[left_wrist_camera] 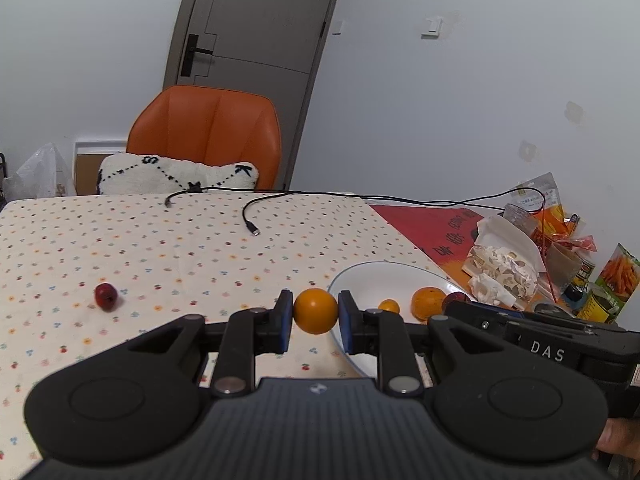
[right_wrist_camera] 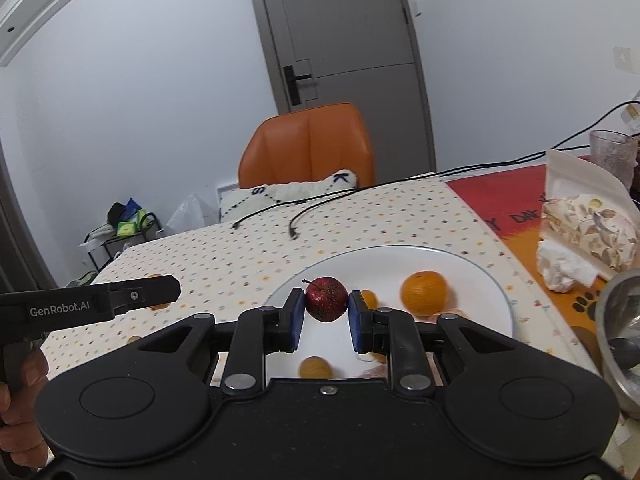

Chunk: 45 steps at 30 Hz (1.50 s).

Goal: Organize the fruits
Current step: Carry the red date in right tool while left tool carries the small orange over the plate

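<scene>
My left gripper (left_wrist_camera: pixel 315 300) is shut on a round orange fruit (left_wrist_camera: pixel 315 314), held just left of the white plate (left_wrist_camera: pixel 384 270). A small red fruit (left_wrist_camera: pixel 106 297) lies on the dotted tablecloth to the left. My right gripper (right_wrist_camera: pixel 327 292) is shut on a dark red fruit (right_wrist_camera: pixel 327 304) with a stem, over the white plate (right_wrist_camera: pixel 400 252). On the plate rest a mandarin (right_wrist_camera: pixel 424 294) and a small orange fruit (right_wrist_camera: pixel 315 368). Another small one (right_wrist_camera: pixel 369 298) is half hidden behind the right pad. The left gripper's body (right_wrist_camera: pixel 100 300) reaches in from the left.
Two black cables (left_wrist_camera: pixel 250 216) lie across the far side of the table. Snack bags and a tissue-wrapped bundle (left_wrist_camera: pixel 500 268) crowd the right edge. A metal bowl (right_wrist_camera: pixel 624 340) and a glass cup (right_wrist_camera: pixel 612 156) stand right of the plate. An orange chair (left_wrist_camera: pixel 208 132) is behind.
</scene>
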Motion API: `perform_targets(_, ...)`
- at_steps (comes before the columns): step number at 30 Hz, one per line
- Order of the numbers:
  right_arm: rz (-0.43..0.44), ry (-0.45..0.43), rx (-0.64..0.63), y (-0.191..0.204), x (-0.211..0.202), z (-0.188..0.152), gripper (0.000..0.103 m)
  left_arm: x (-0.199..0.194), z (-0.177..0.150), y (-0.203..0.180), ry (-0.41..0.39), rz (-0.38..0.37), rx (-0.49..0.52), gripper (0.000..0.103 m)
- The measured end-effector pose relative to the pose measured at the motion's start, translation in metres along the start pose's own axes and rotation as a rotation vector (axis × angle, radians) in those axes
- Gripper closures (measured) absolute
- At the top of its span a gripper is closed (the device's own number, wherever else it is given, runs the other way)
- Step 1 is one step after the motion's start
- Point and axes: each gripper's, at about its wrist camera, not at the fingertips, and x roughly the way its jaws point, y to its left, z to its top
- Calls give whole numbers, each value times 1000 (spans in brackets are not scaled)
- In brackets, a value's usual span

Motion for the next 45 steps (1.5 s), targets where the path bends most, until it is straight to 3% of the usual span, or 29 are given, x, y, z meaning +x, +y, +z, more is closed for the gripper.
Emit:
perform_targets(26,-21,74,-7,-11,42,1,81,70,4,-20,89,-21,30,81)
perform_targets(45,-14,105,-48,-9,64,-4,81,84,1,-19,107,-8,35,81)
